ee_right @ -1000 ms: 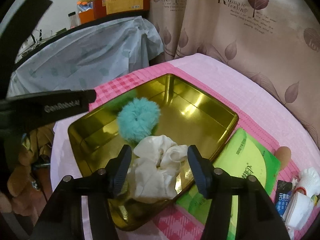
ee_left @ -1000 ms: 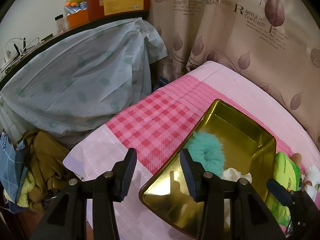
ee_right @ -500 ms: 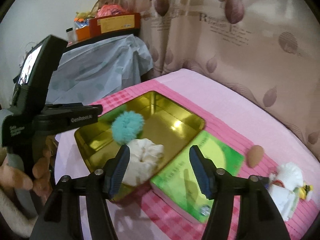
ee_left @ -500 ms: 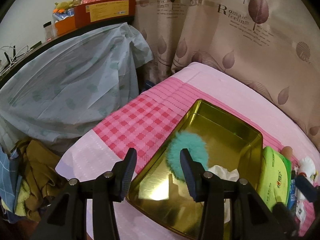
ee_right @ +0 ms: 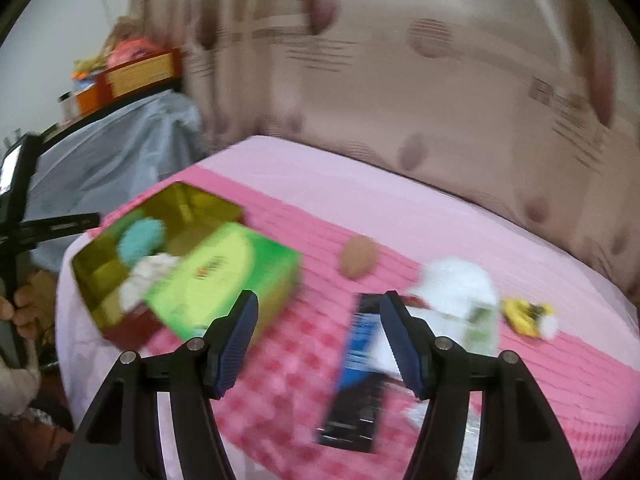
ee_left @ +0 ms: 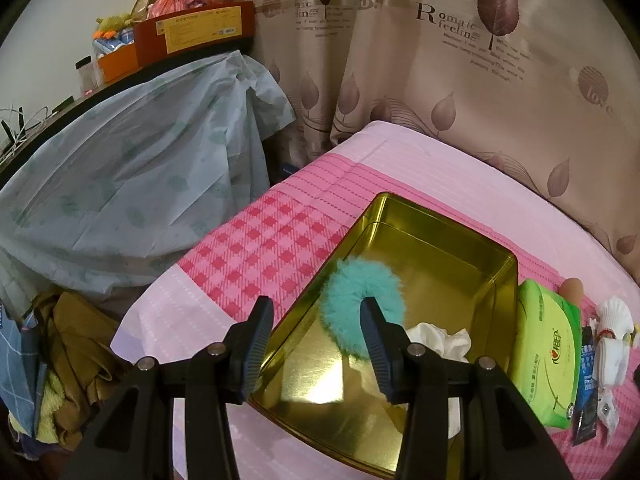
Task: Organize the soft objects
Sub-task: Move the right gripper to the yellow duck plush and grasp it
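In gold tin (ee_left: 496,276), teal puff (ee_left: 352,300), white cloth (ee_left: 440,338)

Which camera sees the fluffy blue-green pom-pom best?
The left wrist view shows it best: the teal pom-pom looks sharp and close inside the gold tin, though a finger of the left gripper covers part of it. In the right wrist view it is only a small, blurry teal blob.

Left wrist view: close, angled down over gold tin (ee_left: 440,248) on the bed. Right wrist view: blurred, farther right; shares tin (ee_right: 180,208) and green packet (ee_right: 224,276).
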{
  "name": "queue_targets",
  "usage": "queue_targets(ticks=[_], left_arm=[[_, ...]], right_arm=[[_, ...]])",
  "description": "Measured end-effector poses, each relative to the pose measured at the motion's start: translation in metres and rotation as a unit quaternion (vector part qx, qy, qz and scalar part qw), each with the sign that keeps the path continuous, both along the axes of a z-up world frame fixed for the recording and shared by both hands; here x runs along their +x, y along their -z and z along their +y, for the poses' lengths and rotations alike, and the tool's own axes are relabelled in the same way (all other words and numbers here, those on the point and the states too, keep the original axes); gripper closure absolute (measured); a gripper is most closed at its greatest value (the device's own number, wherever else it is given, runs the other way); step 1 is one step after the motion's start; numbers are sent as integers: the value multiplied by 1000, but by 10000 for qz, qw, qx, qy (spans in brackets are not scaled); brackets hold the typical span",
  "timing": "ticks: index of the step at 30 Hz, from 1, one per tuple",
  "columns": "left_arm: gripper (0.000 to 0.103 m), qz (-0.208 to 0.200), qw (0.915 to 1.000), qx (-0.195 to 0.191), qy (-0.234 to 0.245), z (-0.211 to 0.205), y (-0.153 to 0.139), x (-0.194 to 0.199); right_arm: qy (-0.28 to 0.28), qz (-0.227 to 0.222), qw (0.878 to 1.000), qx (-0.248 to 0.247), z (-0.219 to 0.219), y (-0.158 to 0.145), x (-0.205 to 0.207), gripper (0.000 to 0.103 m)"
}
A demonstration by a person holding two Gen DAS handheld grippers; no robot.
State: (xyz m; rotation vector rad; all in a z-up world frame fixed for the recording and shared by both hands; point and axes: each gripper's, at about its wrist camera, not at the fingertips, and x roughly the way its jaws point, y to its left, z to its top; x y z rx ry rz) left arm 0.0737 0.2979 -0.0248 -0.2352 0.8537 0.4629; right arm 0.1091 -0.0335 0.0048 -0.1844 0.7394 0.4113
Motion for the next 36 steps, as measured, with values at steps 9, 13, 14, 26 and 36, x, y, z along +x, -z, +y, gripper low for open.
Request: queue_targets(ticks=[9, 13, 14, 26, 36], left_arm=[[57, 42, 9999, 124, 67, -6, 1, 1], [57, 47, 9998, 178, 110, -9, 1, 2], [57, 48, 9997, 188, 120, -10, 1, 2], [56, 151, 9986, 377, 352, -23, 5, 8], [56, 202, 9958, 585, 674, -40, 9, 12]], right_arm=[[1120, -17, 9937, -5, -107, 0, 9, 42], [1536, 52, 9881, -71, -149, 9, 15, 41], [1605, 75, 9870, -93, -156, 11, 17, 41], [2015, 388, 9786, -169, -201, 54, 59, 41], [1988, 426, 9789, -211, -198, 74, 112, 36]])
